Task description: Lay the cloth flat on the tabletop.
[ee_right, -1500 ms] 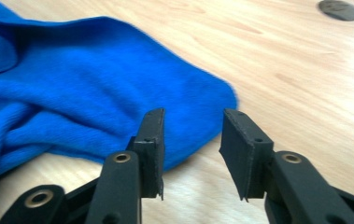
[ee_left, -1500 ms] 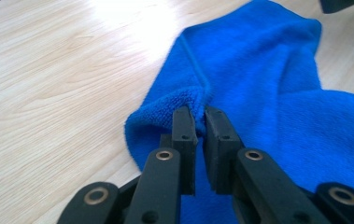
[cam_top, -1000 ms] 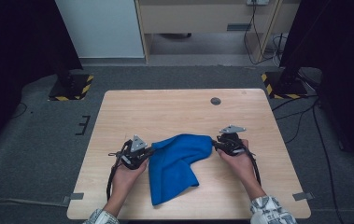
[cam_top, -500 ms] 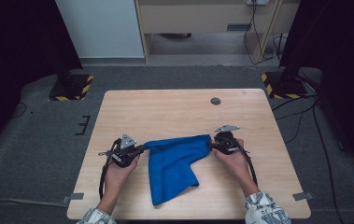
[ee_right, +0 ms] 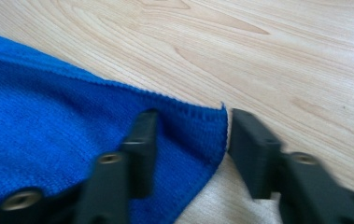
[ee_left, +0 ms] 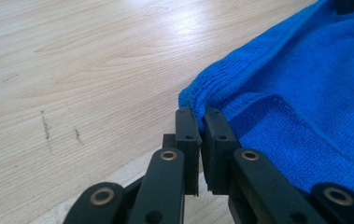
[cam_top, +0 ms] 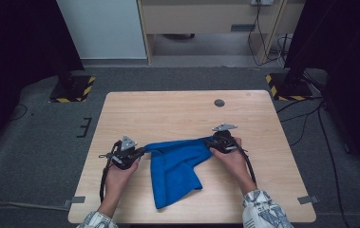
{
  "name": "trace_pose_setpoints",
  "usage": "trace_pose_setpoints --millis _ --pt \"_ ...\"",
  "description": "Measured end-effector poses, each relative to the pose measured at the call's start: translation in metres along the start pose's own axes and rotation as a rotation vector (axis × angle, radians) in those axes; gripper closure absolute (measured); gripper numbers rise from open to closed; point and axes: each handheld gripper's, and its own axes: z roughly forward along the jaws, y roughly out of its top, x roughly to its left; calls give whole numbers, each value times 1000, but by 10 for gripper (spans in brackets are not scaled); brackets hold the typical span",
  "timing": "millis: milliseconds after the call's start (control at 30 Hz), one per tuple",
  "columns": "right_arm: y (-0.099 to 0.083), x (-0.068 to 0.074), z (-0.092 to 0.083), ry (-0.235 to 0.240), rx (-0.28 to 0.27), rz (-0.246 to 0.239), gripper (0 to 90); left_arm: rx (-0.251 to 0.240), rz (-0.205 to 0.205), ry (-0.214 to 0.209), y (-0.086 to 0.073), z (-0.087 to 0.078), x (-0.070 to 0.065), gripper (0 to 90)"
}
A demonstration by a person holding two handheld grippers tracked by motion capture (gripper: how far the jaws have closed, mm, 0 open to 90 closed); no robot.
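Note:
A blue cloth lies on the wooden table, its top edge stretched between my two grippers and the rest hanging toward the near edge. My left gripper is shut on the cloth's left corner, with the hem pinched between the pads. My right gripper stands open around the right corner. One finger rests over the fabric, the other is beside the hem on bare wood. These jaws have just been closing a little, and the pads do not press the cloth.
A small dark round grommet sits in the tabletop at the far right. Yellow-and-black striped stand feet rest on the floor beyond the table's far corners. Bare wood surrounds the cloth.
The left gripper pulled its corner leftward, and the cloth's bunched top edge drew out flat. The right gripper's jaws came apart around their corner.

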Motion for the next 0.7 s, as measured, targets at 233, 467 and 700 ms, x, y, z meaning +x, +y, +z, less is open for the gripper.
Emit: trace_pose_setpoints --millis 233,467,700 --pt "-4 -3 -7 41 -37 8 847 -4 -4 -5 0 1 1 854" --pt "-2 -3 -15 54 -56 -13 870 -16 -9 -12 1 2 2 846" --pt "0 1 -28 44 -65 -69 874 -25 -38 -27 4 7 1 848"
